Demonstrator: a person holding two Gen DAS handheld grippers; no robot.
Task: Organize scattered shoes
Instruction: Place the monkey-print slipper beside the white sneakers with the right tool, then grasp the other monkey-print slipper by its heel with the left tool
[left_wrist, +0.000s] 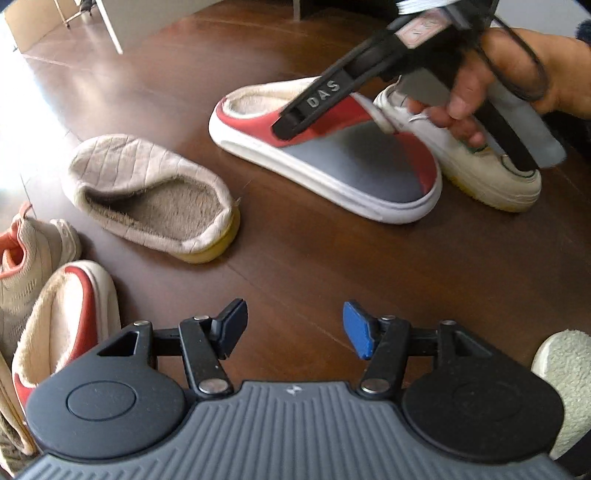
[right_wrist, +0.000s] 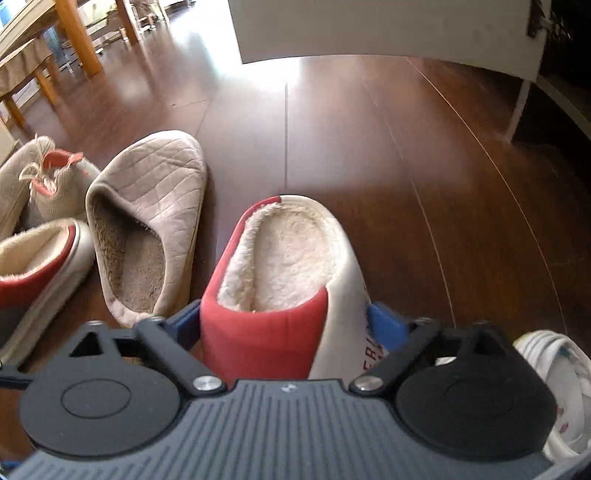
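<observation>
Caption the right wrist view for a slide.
Right hand-held gripper straddles a red-and-white fleece-lined slipper on the wooden floor, beside a beige quilted slipper.

Setting: home interior, living or dining area. You work at floor level on dark brown wood-plank floor (right_wrist: 369, 147), glossy, daylight glare across it. House slippers: quilted beige slipper (right_wrist: 147, 221), fleece-lined red-and-white slipper (right_wrist: 280, 258). Wooden table legs (right_wrist: 77, 40) and bench at your upper left. White cabinet panel (right_wrist: 388, 29) ahead on thin white leg (right_wrist: 519, 107).

Quilted slipper (right_wrist: 147, 229) lies left of fleece-lined slipper (right_wrist: 284, 266) on floor (right_wrist: 406, 166).
</observation>
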